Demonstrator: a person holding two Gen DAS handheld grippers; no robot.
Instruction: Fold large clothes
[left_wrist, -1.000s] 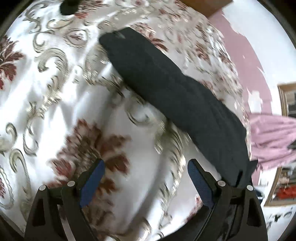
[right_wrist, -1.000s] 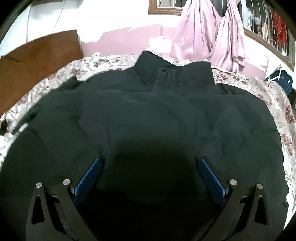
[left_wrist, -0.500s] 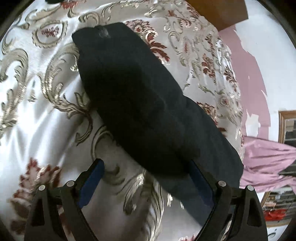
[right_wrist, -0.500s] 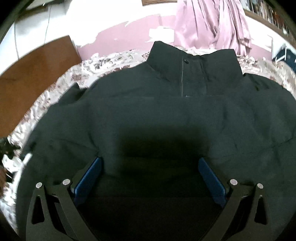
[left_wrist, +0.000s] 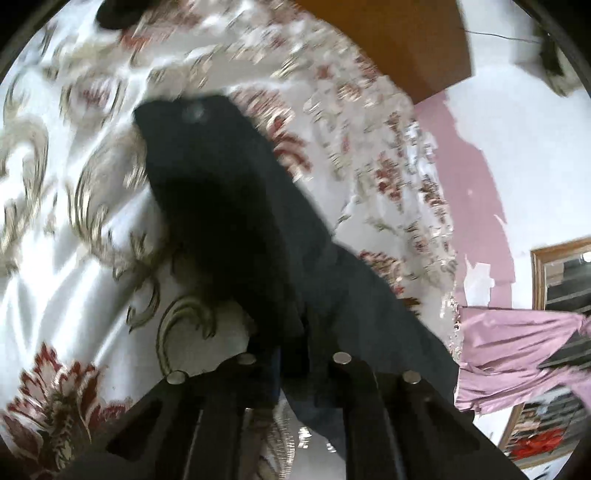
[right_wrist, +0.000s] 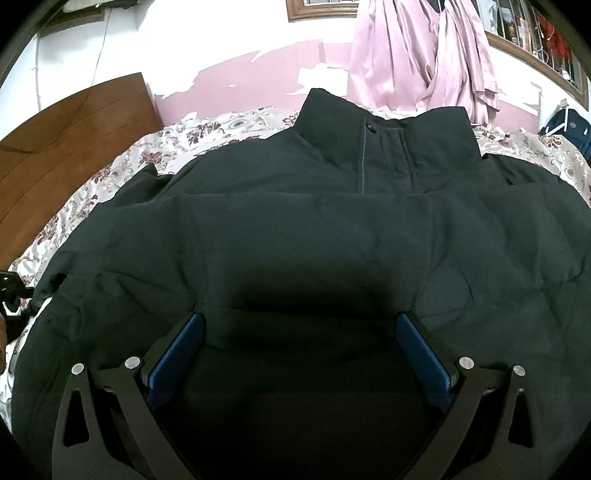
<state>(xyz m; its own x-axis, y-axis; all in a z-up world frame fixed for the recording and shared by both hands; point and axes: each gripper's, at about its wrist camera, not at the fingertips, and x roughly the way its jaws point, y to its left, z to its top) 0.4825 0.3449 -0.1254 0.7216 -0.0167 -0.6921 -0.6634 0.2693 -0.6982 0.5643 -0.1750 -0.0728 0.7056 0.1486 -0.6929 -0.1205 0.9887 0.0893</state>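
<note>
A large black padded jacket (right_wrist: 314, 229) lies spread on a floral bedspread (right_wrist: 122, 166), collar (right_wrist: 388, 147) at the far side. My right gripper (right_wrist: 301, 332) is open and hovers low over the jacket's lower body, with blue pads (right_wrist: 177, 347) on either side. In the left wrist view the jacket's sleeve (left_wrist: 236, 199) runs diagonally across the bedspread (left_wrist: 74, 258), cuff at the upper left. My left gripper (left_wrist: 295, 354) is shut on the sleeve fabric; its fingertips are buried in the cloth.
A wooden headboard (right_wrist: 74, 136) stands at the left of the bed. Pink curtains (right_wrist: 424, 62) hang behind the collar. A dark blue bag (right_wrist: 569, 125) sits at the far right. A small black object (left_wrist: 122, 11) lies on the bedspread beyond the cuff.
My left gripper moved over the sleeve and closed on it; it was open half a second ago. My right gripper stayed open over the jacket body, shifting slightly.
</note>
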